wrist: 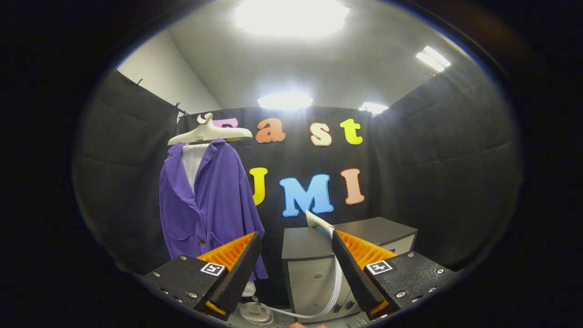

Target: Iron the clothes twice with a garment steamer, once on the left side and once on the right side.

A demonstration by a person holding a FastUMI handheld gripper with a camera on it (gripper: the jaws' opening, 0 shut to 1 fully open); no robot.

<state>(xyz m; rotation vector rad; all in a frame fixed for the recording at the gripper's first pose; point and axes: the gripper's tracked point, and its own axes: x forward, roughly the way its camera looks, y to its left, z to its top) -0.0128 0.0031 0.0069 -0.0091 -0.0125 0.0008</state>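
A purple jacket (214, 200) hangs over a white inner garment (193, 164) on a cream hanger (209, 133), beyond my left finger against the booth wall. The white steamer head (315, 220) pokes up just past my right fingertip, over the top of a grey cabinet (305, 241). Its pale hose (336, 282) drops behind the right finger and curves along the floor to the steamer base (257, 313) below the jacket. My gripper (295, 236) is open, with a wide gap and nothing between the fingers.
The grey cabinet with drawers stands straight ahead, with a second dark unit (382, 230) to its right. Black cloth walls close the booth on three sides. A white stand base (249, 289) shows under the jacket's hem.
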